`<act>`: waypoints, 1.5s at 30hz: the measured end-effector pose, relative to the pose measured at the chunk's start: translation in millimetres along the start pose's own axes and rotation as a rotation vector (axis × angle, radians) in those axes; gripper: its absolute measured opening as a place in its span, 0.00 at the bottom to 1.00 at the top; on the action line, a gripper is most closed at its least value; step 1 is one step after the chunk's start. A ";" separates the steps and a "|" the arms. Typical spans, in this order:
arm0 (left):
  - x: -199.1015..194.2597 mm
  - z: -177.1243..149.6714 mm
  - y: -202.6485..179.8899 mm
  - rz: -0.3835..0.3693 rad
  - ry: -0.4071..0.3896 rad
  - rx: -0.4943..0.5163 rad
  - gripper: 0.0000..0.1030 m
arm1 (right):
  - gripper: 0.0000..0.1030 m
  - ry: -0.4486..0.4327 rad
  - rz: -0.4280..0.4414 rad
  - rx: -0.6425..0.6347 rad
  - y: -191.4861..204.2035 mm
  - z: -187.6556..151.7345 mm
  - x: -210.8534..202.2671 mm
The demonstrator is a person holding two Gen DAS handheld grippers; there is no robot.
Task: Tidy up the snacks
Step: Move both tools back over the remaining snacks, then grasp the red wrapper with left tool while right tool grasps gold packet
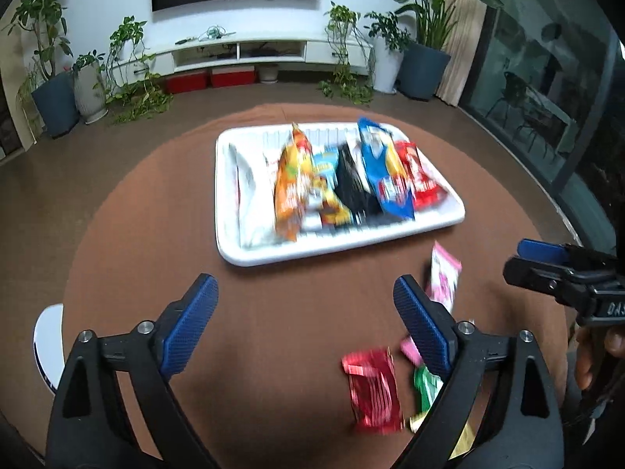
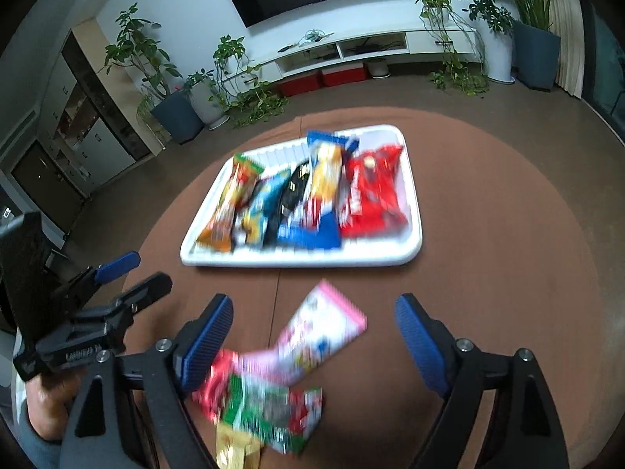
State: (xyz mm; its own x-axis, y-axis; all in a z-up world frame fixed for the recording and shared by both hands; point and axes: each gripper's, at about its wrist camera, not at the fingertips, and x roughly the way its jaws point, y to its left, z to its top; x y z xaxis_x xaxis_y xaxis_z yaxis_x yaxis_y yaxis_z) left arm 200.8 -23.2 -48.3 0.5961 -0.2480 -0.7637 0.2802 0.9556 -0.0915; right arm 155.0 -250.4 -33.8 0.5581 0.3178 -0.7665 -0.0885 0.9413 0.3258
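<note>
A white tray (image 1: 234,195) sits on the round brown table (image 1: 273,332) and holds several snack packets side by side: orange (image 1: 291,191), black (image 1: 353,183), blue (image 1: 384,172), red (image 1: 420,179). The tray also shows in the right wrist view (image 2: 414,215). Loose packets lie near the table's front: a pink one (image 2: 320,332), a red one (image 1: 373,389), a green one (image 2: 265,414). My left gripper (image 1: 304,312) is open and empty above bare table. My right gripper (image 2: 312,336) is open, its jaws either side of the pink packet, above it.
A white chair (image 1: 49,344) stands at the table's left edge. Behind the table are potted plants (image 1: 54,90), a low white TV cabinet (image 1: 242,52) and a wall TV. A glass door is at the right.
</note>
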 end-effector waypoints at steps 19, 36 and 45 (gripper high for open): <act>4.0 -76.0 -27.6 0.008 0.142 -0.003 0.95 | 0.87 0.094 -0.024 -0.037 29.0 -134.0 -28.1; 40.7 -68.3 -30.7 0.089 0.232 0.045 0.95 | 0.87 0.106 -0.032 -0.097 54.1 -151.0 -25.3; 50.7 -54.4 -40.0 0.087 0.238 0.138 0.94 | 0.87 0.125 -0.034 -0.086 54.5 -151.3 -20.7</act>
State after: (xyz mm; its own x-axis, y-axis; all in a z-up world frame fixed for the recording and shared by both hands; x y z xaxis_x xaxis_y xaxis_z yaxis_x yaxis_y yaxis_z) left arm 179.0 -65.3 -118.1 0.4338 -0.1060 -0.8948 0.3450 0.9369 0.0563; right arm 13.8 -188.4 -83.9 0.4551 0.2923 -0.8411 -0.1450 0.9563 0.2539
